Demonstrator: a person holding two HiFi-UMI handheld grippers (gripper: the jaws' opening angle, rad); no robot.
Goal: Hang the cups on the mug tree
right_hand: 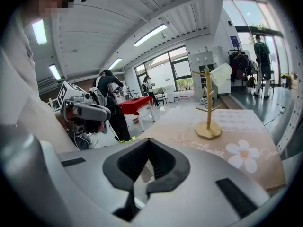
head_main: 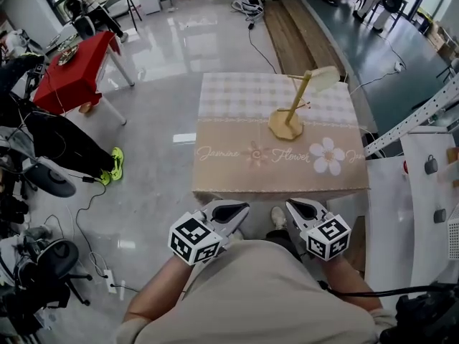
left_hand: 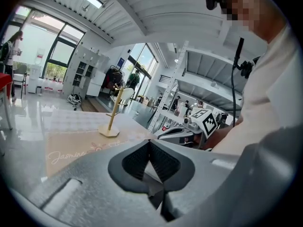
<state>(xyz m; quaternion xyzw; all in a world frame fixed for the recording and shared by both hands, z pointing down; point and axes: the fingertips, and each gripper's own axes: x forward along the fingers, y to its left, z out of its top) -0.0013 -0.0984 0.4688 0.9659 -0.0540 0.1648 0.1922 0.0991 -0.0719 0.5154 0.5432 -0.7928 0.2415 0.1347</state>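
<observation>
Resting both claws near our body, we see the grey left gripper (head_main: 231,211) and right gripper (head_main: 304,208) closed on nothing, ribbed black jaws meeting. Beyond, the beige flower-printed tablecloth (head_main: 237,131) bears a wooden mug tree (head_main: 295,102) with an octagonal base; a pale smooth cup (head_main: 324,78) hangs at its top. We judge hanging finished; any next move needs another cup found.

Table (head_main: 215,92): square, fully covered.
Cloth (head_main: 237,156): beige, checked far half, flower print near front edge.
On cloth: mug tree (head_main: 286,125), right of centre.
</observation>
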